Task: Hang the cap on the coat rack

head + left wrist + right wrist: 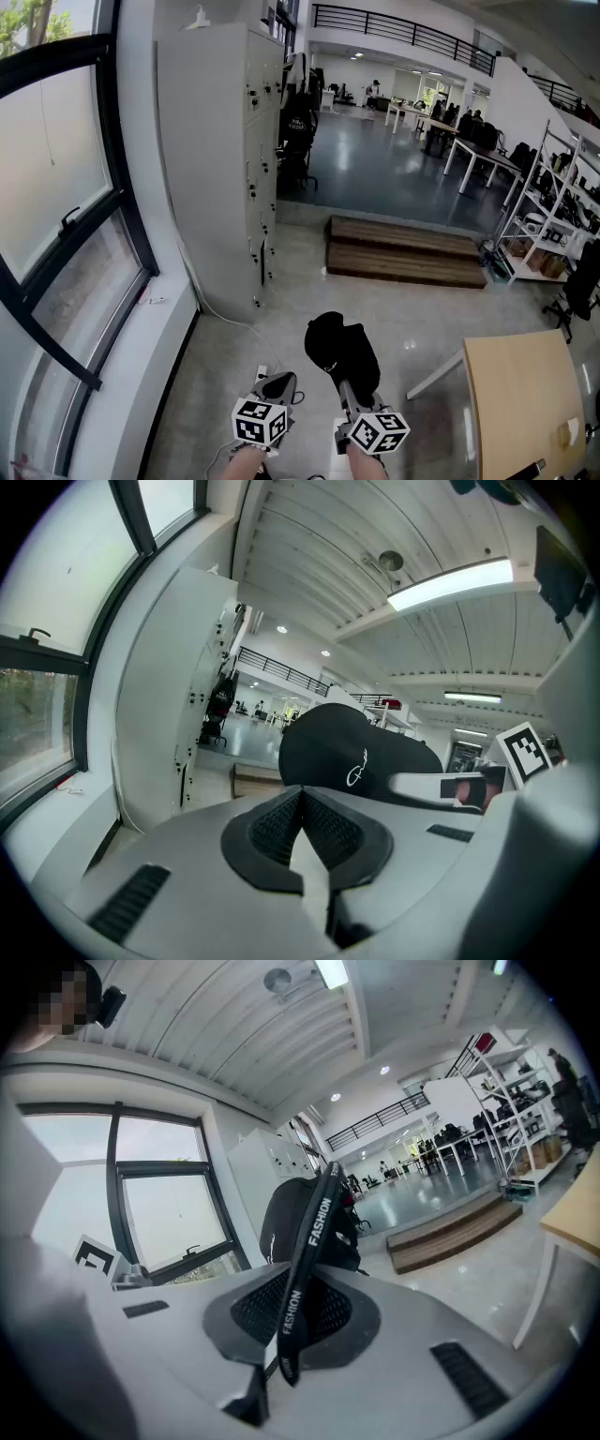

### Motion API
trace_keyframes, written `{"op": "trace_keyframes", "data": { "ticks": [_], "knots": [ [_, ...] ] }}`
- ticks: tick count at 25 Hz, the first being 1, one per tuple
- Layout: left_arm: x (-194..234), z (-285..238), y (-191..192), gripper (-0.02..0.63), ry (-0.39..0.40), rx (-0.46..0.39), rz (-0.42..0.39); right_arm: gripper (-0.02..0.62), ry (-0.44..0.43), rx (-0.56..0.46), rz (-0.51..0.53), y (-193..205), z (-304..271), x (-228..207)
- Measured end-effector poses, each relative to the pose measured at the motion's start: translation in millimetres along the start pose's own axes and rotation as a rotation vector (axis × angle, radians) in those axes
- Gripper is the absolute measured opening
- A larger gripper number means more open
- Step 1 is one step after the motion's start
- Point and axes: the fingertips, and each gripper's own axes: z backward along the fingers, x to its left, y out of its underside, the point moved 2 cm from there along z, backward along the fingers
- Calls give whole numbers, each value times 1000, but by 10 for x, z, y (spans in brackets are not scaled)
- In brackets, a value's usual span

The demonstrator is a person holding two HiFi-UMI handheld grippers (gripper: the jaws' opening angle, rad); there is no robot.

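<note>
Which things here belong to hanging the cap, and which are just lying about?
Job: black cap; its strap, clamped by the right gripper; left gripper, jaws together, empty.
Lying about: white lockers, wooden step, light wooden table, shelving, window.
</note>
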Motion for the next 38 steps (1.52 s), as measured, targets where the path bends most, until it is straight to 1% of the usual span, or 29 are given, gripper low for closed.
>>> {"op": "trace_keyframes", "data": {
  "ticks": [7, 12, 17, 21, 31, 38],
  "knots": [
    [126, 81, -28, 5, -6, -6, 8, 20, -4, 0, 0, 20, -84, 113],
    [121, 95, -12, 5, 1, -9, 8, 20, 2, 0, -2, 54, -84, 115],
    [101, 103, -3, 5, 10, -8, 4, 20, -9, -52, -80, 17, -52, 103],
    [91, 115, -20, 5, 15, -9, 5, 20, 3, -80, -108, -14, -18, 82],
    [131, 131, -3, 5, 24, -8, 5, 18, 3, -92, -137, 33, -60, 129],
    [288, 160, 0, 5, 35, -4, 9, 18, 11, -89, -151, 127, -170, 225]
  ]
}}
